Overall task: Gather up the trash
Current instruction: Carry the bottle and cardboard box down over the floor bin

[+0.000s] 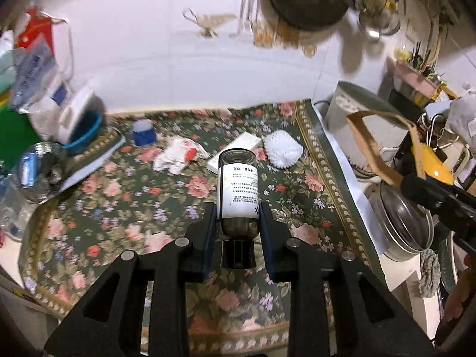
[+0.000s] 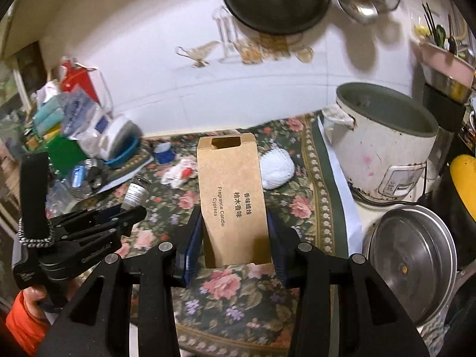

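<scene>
Left gripper (image 1: 238,223) jaws clamp dark glass bottle (image 1: 238,190), lifted above floral tabletop (image 1: 119,208). Right gripper (image 2: 235,238) jaws hold brown carton (image 2: 233,199); crumpled wrapper (image 1: 178,156) at 11 o'clock of bottle.

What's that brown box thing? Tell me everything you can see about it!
The brown cardboard box is tall, flat-sided kraft paper, printed in black with "Fragrance Candle Cypress" and some Chinese characters. Its top flap has a cut-out hanging slot, and its lower end looks open. It is clamped between the blue pads of the right gripper, which press on its two sides, held above the floral tablecloth, pointing away from the camera. Nothing else touches it. In the left wrist view its edge shows as a tan strip.
</scene>
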{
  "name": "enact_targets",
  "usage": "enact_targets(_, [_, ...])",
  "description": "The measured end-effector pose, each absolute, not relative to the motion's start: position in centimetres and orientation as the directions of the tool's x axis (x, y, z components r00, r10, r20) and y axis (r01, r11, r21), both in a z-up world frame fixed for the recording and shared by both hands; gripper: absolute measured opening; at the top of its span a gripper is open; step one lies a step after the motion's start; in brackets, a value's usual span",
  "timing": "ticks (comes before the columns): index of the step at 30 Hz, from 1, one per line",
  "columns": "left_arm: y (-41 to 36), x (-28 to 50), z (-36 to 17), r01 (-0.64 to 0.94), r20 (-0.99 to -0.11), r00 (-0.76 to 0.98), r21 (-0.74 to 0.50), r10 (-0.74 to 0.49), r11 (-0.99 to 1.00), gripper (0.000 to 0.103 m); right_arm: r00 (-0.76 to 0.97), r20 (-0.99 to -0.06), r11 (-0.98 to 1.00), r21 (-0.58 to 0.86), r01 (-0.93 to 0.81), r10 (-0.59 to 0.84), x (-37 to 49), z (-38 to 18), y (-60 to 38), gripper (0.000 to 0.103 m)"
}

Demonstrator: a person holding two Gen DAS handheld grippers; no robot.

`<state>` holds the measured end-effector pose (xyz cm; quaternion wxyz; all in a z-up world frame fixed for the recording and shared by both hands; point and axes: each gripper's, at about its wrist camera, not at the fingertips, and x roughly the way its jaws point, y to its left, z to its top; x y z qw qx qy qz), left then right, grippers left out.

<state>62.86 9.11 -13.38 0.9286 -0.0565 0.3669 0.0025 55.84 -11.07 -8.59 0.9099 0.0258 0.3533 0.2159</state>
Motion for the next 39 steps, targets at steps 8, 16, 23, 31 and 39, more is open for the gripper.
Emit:
enact_targets(8, [12.2, 55.1, -12.3, -0.021, -0.649, 0.759, -0.117, -0.061, 0.993, 0.027, 0.682, -0.607, 0.909, 0.205, -0.363, 0.409, 49.7, -7.9, -8.4, 0.038])
enact_targets(16, [16.3, 44.3, -13.3, 0.055, -0.657, 0.744, -0.116, -0.118, 0.992, 0.027, 0.705, -0.611, 0.932, 0.211, -0.296, 0.362, 40.6, -8.8, -3.1, 0.038])
enact_targets(23, [18.7, 37.0, -13.4, 0.089, -0.668, 0.728, -0.128, -0.153, 0.988, 0.027, 0.706, -0.62, 0.94, 0.234, -0.25, 0.342, 33.7, -9.7, 0.2, 0.038])
enact_targets(31, [19.1, 32.9, -15.1, 0.092, -0.71, 0.684, -0.148, -0.17, 0.985, 0.027, 0.672, -0.672, 0.95, 0.228, -0.213, 0.312, 29.1, -10.7, 1.3, 0.038])
enact_targets(39, [17.2, 32.4, -22.2, 0.074, -0.784, 0.59, -0.185, -0.193, 0.98, 0.027, 0.614, -0.735, 0.958, 0.216, -0.189, 0.287, 27.1, -15.4, 0.3, 0.038])
